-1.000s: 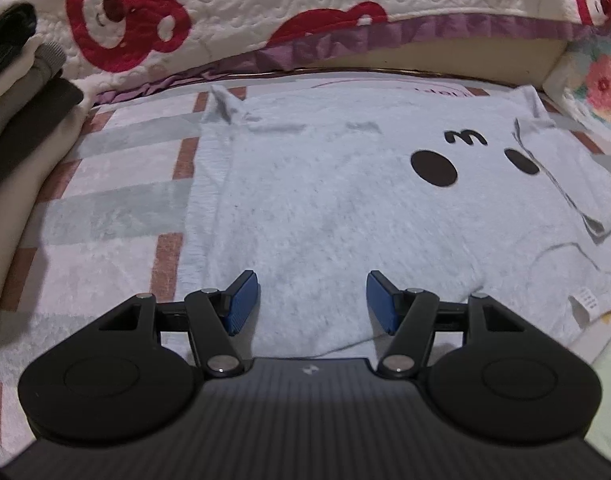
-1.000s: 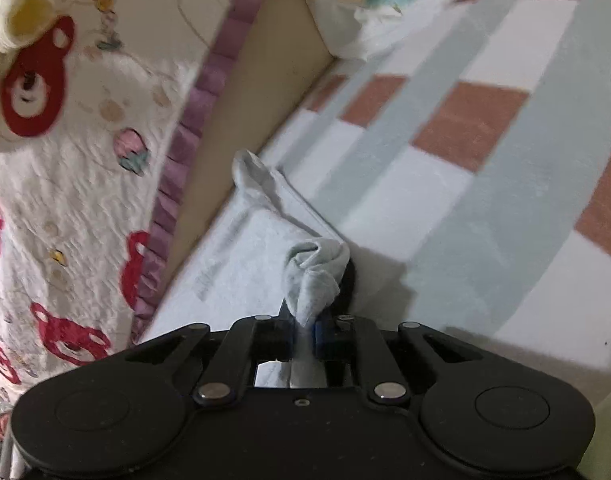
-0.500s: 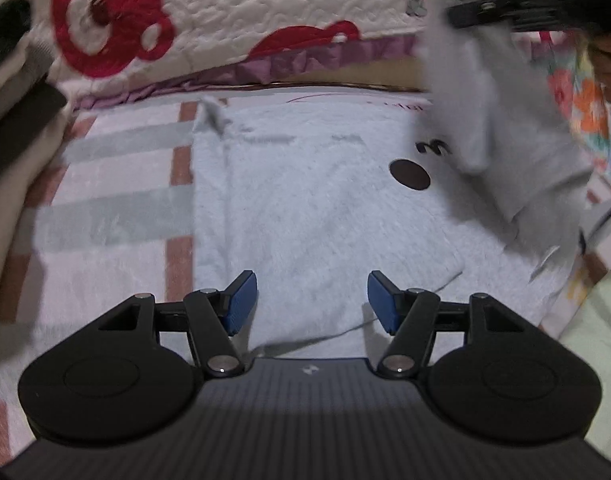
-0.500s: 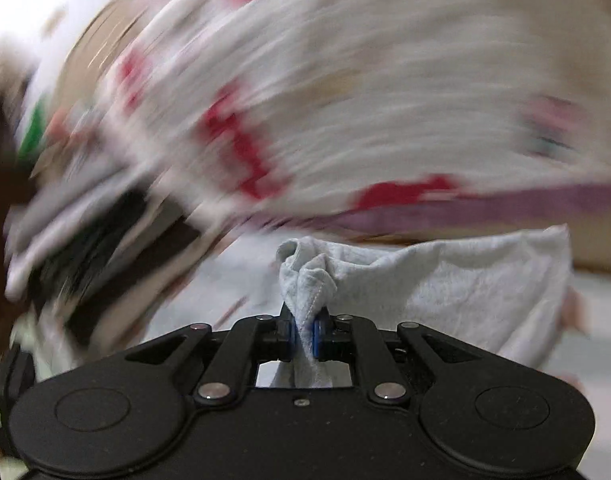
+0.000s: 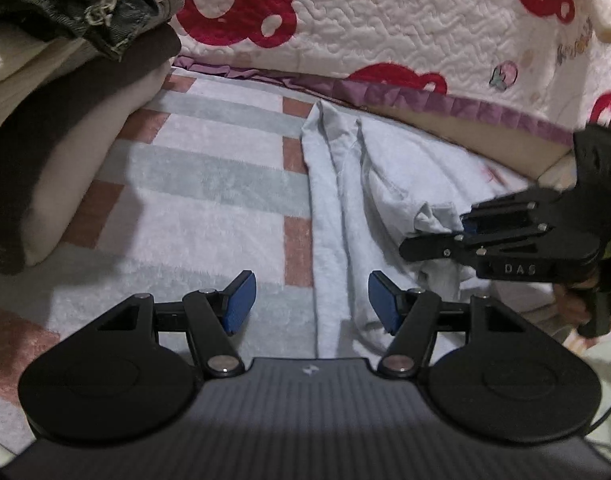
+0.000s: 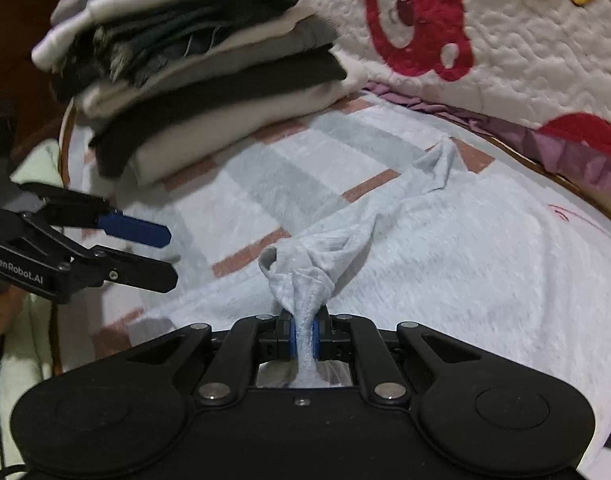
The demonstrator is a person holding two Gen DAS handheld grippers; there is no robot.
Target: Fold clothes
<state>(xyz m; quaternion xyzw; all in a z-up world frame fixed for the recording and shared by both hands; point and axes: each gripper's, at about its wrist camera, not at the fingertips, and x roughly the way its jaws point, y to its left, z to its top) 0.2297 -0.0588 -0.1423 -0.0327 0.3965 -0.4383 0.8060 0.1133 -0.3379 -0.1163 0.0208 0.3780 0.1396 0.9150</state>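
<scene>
A light grey shirt (image 5: 345,200) lies on a striped blanket (image 5: 209,176), its right side folded over toward the left. My right gripper (image 6: 302,338) is shut on a bunched corner of the grey shirt (image 6: 445,264), low over the cloth. In the left wrist view that right gripper (image 5: 461,226) reaches in from the right with grey cloth in its tips. My left gripper (image 5: 311,300) is open just above the shirt's left edge, with nothing between its blue pads. The left gripper (image 6: 163,254) also shows open at the left of the right wrist view.
A stack of folded clothes (image 6: 209,80) stands on the blanket at the far left, also seen as the clothes stack (image 5: 65,92). A quilt with red bears (image 5: 385,24) hangs along the back edge. A hand (image 5: 573,300) grips the right tool's handle.
My right gripper lifted the shirt's right corner and swung it over to the left, laying that side across the shirt. My left gripper stayed open and shifted toward the shirt's left edge.
</scene>
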